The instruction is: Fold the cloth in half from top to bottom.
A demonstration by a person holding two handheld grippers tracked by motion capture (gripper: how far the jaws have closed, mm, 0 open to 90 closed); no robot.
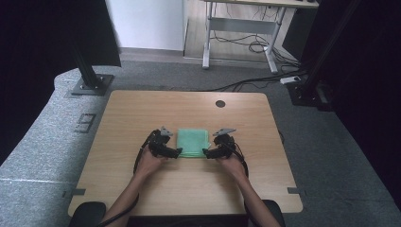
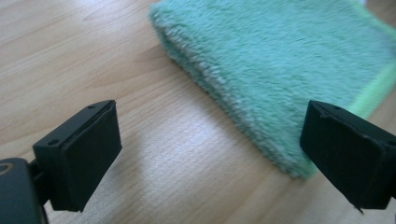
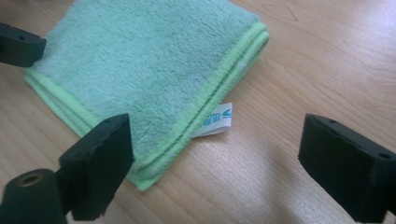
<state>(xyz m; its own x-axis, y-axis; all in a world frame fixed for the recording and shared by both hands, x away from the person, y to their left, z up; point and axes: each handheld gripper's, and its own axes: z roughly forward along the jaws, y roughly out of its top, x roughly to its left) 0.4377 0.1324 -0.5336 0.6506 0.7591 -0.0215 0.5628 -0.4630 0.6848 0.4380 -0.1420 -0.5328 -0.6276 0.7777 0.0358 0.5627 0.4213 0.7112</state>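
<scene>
A folded mint-green cloth of fluffy, matt microfibre [image 3: 140, 65], edged in smoother lime-green stitching, lies on the light wood-grain bench [image 3: 299, 56], whose smooth top carries a soft sheen. A small white glossy label [image 3: 217, 120] pokes from its hem. The black tool pads [image 2: 88, 154] look matt and rubbery.

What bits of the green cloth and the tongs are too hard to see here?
- The label on the green cloth: right gripper view, print too small to read.
- The cloth's far corner: left gripper view, cut off by the right edge.
- The left tongs and right tongs: high view, too small and dark to judge their gap.
</scene>
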